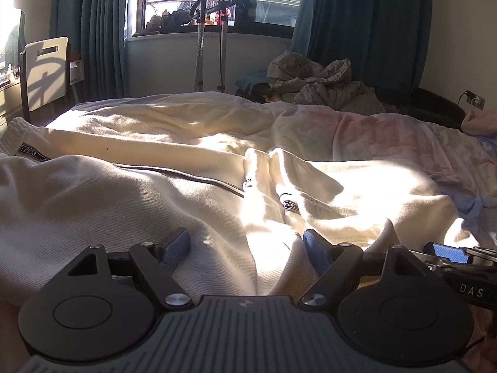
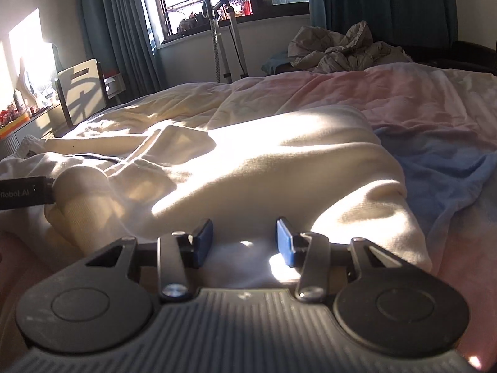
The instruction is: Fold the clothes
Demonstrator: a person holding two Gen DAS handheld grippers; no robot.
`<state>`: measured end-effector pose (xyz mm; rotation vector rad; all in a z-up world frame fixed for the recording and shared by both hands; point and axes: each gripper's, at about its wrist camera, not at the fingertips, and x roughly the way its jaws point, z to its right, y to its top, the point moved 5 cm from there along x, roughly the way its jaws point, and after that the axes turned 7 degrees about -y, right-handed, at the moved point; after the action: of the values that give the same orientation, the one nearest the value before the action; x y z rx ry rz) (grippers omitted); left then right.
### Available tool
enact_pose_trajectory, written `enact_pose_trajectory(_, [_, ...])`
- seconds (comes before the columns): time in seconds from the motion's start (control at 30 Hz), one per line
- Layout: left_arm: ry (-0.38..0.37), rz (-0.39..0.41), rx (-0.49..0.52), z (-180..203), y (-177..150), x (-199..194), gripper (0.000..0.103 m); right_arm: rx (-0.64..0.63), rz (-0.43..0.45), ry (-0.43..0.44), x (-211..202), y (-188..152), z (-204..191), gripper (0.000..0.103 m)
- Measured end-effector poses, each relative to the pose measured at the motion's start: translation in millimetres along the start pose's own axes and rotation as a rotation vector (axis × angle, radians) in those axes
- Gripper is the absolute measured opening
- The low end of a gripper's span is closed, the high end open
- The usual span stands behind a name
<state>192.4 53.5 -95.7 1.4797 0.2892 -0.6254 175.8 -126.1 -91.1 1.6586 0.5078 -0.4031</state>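
A cream zip-up sweatshirt (image 1: 130,195) lies spread on the bed, with a dark zipper line (image 1: 180,175) and printed drawstring ends (image 1: 290,206). It also shows in the right wrist view (image 2: 279,161). My left gripper (image 1: 247,247) is open, its blue pads either side of a raised fold of the cream fabric. My right gripper (image 2: 245,241) is open, its pads straddling the garment's near edge. The right gripper shows in the left wrist view (image 1: 450,253) at the right edge. The left gripper's black body (image 2: 25,191) shows at the left of the right wrist view.
The bed has a pink and blue sheet (image 2: 435,168) and a cream duvet (image 1: 174,124). A crumpled grey heap (image 1: 323,84) lies at the far side. A chair (image 1: 46,71), a garment steamer stand (image 1: 198,40), dark curtains and a bright window stand behind.
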Motion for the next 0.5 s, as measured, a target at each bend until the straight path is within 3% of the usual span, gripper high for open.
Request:
enact_pose_trajectory(0.17, [-0.003,-0.009,-0.030,-4,-4,0,0.083,0.102,0.059,-0.012,-22,15,23,0.046])
enact_pose_trajectory(0.27, [0.001,-0.006,-0.029,-3,-4,-1,0.083,0.316,0.071,-0.037,-36,25,67,0.052])
enact_pose_trajectory(0.4, [0.000,-0.005,-0.041,-5,-5,0,0.083,0.577,0.016,-0.071,-34,7,118,0.052])
enact_pose_trajectory(0.5, [-0.002,-0.004,-0.047,-5,-5,-1,0.083,0.680,-0.063,-0.051,-23,-8,131,0.053])
